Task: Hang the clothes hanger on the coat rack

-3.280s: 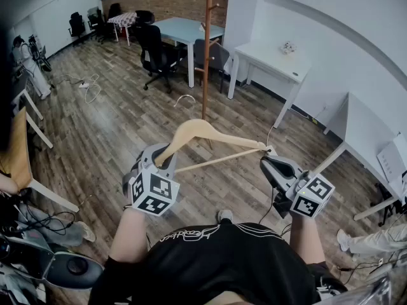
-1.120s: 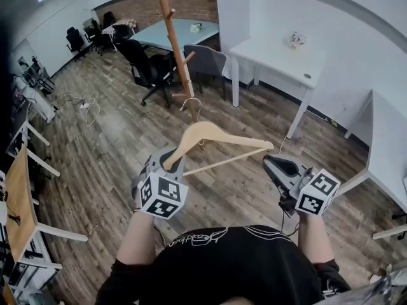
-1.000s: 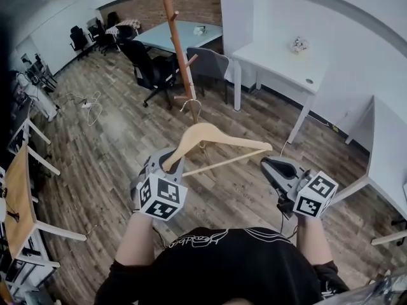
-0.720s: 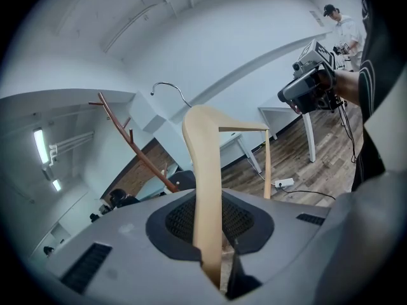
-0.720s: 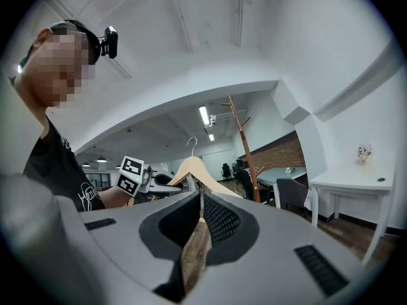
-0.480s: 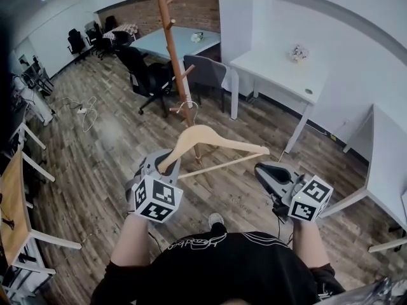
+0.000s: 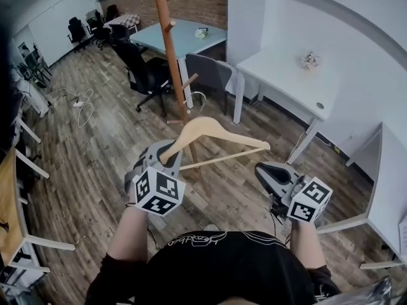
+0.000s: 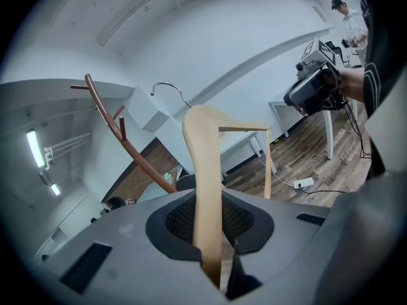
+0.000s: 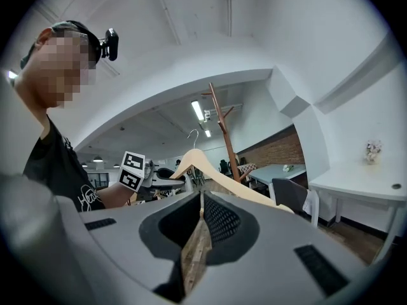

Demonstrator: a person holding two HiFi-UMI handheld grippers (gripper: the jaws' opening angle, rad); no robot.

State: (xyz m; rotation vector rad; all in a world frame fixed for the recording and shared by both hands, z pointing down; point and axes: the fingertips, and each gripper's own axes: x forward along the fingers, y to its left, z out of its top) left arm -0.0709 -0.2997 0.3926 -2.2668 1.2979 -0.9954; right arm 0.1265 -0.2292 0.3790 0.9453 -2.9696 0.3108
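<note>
A light wooden clothes hanger (image 7: 213, 131) with a metal hook (image 7: 201, 96) is carried over the wood floor, its hook toward the coat rack. My left gripper (image 7: 166, 157) is shut on the hanger's left arm; in the left gripper view that arm (image 8: 205, 170) runs up from between the jaws (image 8: 213, 211). My right gripper (image 7: 261, 169) hangs just under the hanger's right end with its jaws shut and nothing in them (image 9: 202, 202). The coat rack (image 7: 168, 49) is a brown pole with pegs, standing just beyond the hook, and it also shows as the rack (image 9: 222, 132) behind the hanger (image 9: 210, 167).
White desks (image 7: 292, 75) line the right wall. A pale blue table (image 7: 184, 37), a black office chair (image 7: 143, 72) and a grey chair (image 7: 213, 72) stand behind the rack. Cables (image 7: 79, 107) lie on the floor at left. Another person (image 8: 346, 18) stands far off.
The whole scene has slid toward me: the coat rack is nearer, and its pole now stands right behind the hanger's hook. Both grippers keep their hold and spacing.
</note>
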